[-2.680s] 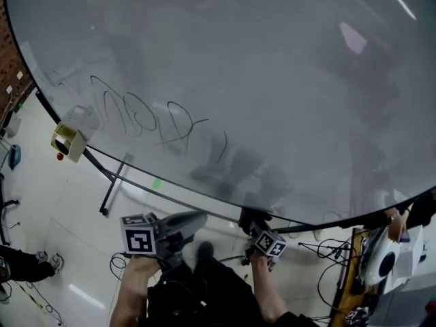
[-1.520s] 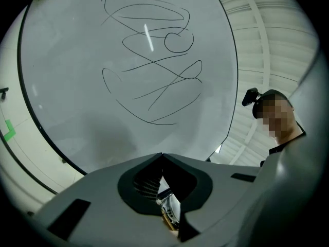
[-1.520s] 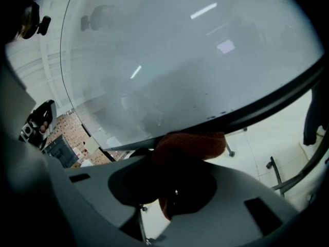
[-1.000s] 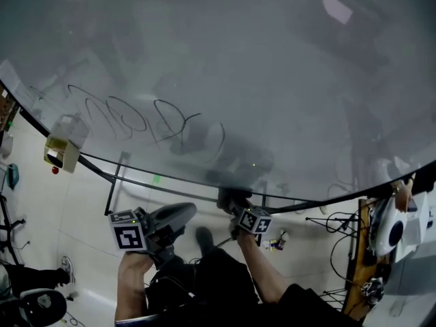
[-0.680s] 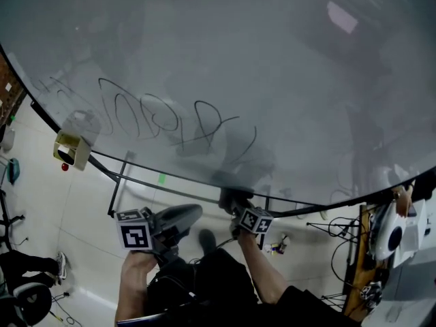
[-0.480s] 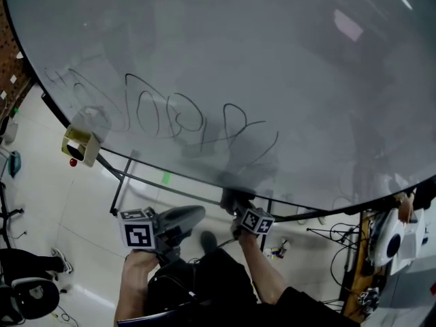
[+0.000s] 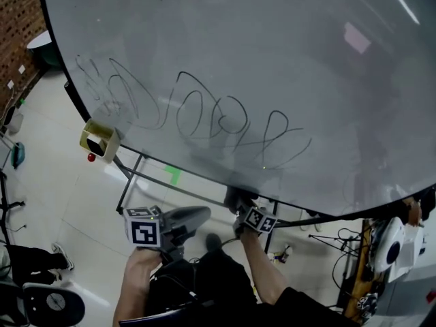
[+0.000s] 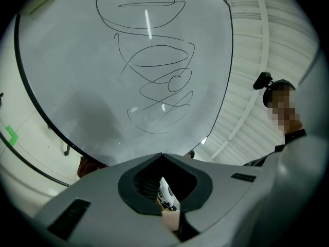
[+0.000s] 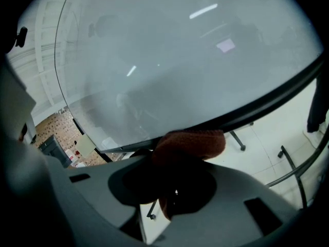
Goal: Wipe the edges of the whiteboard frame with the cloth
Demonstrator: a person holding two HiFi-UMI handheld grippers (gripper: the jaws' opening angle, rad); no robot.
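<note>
Right tongs (image 7: 240,201) clamped on reddish-brown cloth (image 9: 193,142). Cloth bunched at jaw tips, pressed against dark lower frame edge (image 9: 267,101) of whiteboard (image 7: 238,60). Black marker scribbles (image 7: 225,118) across board's lower left area, above wiping spot. Left tongs (image 7: 199,215) held low beside right one, clear of board, jaws together, nothing between them. Small yellowish box (image 7: 100,142) hangs at frame's left end. Green tape mark (image 7: 172,176) on floor below.

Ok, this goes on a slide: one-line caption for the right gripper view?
Right gripper holding a reddish-brown cloth at the black lower edge of the whiteboard frame.
</note>
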